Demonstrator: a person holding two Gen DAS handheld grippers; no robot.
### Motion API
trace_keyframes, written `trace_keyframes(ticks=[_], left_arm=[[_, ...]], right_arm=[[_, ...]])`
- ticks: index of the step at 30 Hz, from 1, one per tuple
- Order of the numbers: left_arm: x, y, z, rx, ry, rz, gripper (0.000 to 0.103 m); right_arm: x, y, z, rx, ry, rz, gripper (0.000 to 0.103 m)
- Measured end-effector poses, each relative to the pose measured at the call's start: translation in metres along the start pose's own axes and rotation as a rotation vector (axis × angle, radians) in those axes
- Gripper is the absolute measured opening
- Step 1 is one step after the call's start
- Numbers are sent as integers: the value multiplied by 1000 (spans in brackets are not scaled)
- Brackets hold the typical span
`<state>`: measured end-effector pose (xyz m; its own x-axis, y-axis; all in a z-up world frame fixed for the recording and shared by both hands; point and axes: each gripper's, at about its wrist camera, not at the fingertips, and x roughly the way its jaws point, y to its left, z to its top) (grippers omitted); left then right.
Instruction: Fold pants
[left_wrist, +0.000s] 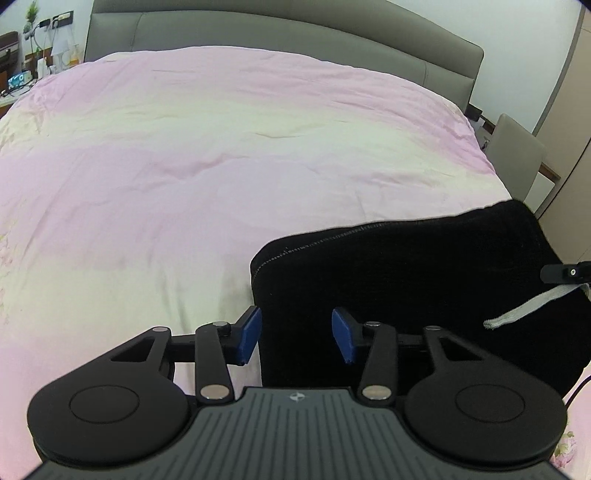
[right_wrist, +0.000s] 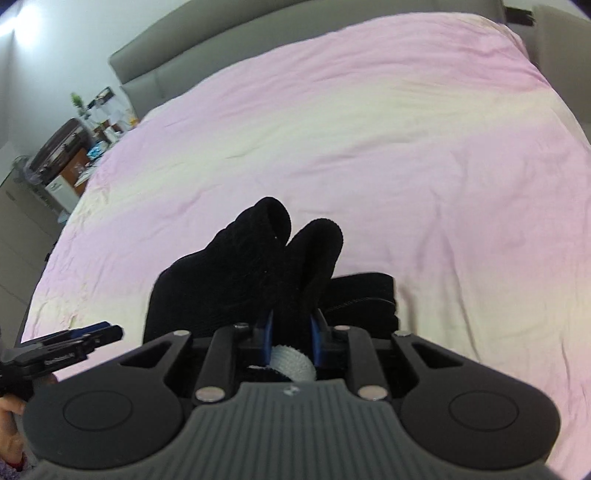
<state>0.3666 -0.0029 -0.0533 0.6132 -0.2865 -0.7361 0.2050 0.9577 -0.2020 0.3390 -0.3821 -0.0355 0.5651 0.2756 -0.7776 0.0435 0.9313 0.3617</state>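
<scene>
Right gripper (right_wrist: 290, 332): blue pads clamped on bunched black pants (left_wrist: 406, 280) and white drawstring (right_wrist: 291, 363), near edge of pink bedspread (left_wrist: 221, 147). Left gripper (left_wrist: 295, 336): jaws wide apart, empty, over the fold's left corner; bundle runs rightward.

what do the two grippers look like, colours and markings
Both match: the left gripper and right gripper have black linkage arms with silver pivot pins, round black discs either side, a grey ribbed body bearing a small white emblem, and blue finger pads.
</scene>
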Motion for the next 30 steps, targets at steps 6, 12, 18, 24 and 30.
trace_keyframes(ticks=[6,12,18,24,30], left_arm=[[41,-13,1,26,32,5,38],[87,-19,0,55,107,64,35],[75,-25,8,112,112,79,34],[58,-35,34,174,36,80,34],[104,-41,38,186,97,83,33]], right_arm=[[43,-72,-34,136,64,1,16],[67,-76,-35,30,106,-90,38],[50,-53,-18,-136,104,-202,58],[33,-14,7,-247,15,-157,34],[89,-10,24,-245,106,-215,19]])
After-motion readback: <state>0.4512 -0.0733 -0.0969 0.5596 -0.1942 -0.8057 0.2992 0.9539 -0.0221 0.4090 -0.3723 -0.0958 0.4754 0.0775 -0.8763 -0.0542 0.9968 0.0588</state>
